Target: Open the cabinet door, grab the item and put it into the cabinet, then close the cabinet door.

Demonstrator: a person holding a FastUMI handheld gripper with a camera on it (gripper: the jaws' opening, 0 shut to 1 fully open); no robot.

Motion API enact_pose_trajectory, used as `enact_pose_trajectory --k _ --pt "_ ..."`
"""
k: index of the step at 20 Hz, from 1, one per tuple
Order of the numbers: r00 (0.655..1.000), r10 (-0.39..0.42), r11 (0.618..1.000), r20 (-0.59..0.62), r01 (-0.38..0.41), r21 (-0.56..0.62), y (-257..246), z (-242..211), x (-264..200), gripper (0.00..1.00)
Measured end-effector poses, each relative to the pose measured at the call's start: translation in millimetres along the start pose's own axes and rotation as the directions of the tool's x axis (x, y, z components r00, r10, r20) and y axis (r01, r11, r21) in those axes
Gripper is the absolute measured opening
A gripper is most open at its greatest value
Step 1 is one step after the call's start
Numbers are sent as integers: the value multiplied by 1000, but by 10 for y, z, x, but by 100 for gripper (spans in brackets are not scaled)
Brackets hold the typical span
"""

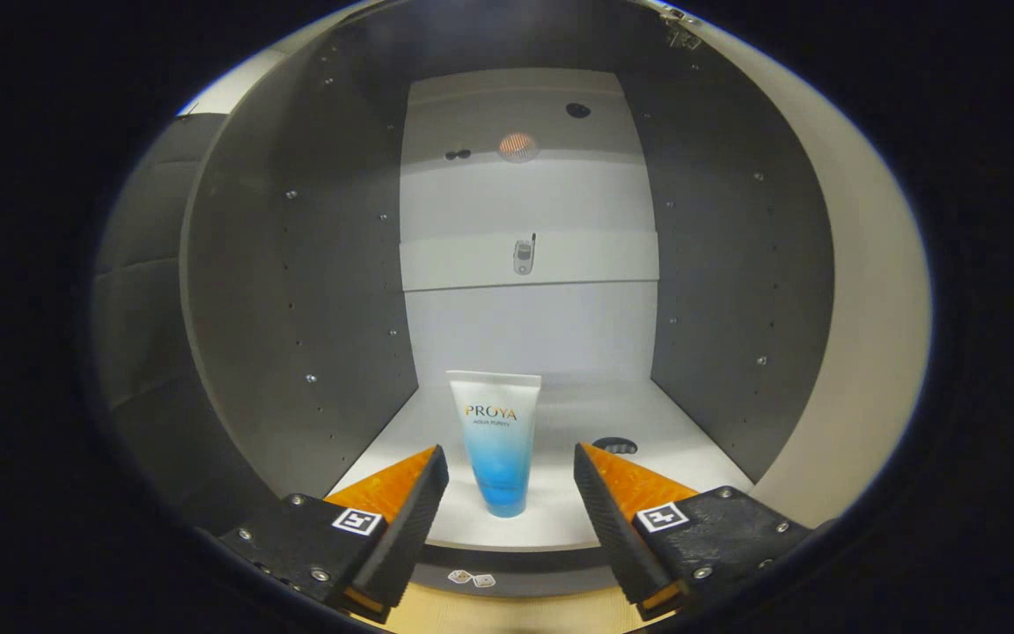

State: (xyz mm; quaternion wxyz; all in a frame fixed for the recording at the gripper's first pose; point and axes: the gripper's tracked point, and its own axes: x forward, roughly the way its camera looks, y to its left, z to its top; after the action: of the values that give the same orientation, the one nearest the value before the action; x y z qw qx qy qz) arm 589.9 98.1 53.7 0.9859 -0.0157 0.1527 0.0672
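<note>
Inside cabinet (296, 264), tube (495, 440) upright, cap down, between fingers of wide-open, empty hand-held gripper (511, 467).

Dim, shadowed cabinet (296, 264) walls, brighter back panel, strong fisheye curvature.

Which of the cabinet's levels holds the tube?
The bottom shelf: the tube stands there cap-down, between the open tool's fingers. The middle shelf holds a small grey object instead.

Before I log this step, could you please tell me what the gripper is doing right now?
Gripper: open, holding nothing; the tube stands on the cabinet floor between its fingers, touched by neither.
</note>
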Motion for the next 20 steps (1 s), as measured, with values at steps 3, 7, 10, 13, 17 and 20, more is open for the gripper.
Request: enact_pose_trajectory --k 3,7,10,13,17,20 --pt "999 22 1000 42 -21 -7 81 78 -336 94" --pt "994 36 999 101 -33 -26 124 168 -871 93" --pt "990 38 999 134 -34 -29 106 198 -1289 93" --pt "987 38 999 154 -37 -4 74 210 -1678 93" --pt "986 33 999 163 -34 6 -1 152 -2161 94" --pt "985 27 1000 170 -29 7 -59 87 -2483 94"
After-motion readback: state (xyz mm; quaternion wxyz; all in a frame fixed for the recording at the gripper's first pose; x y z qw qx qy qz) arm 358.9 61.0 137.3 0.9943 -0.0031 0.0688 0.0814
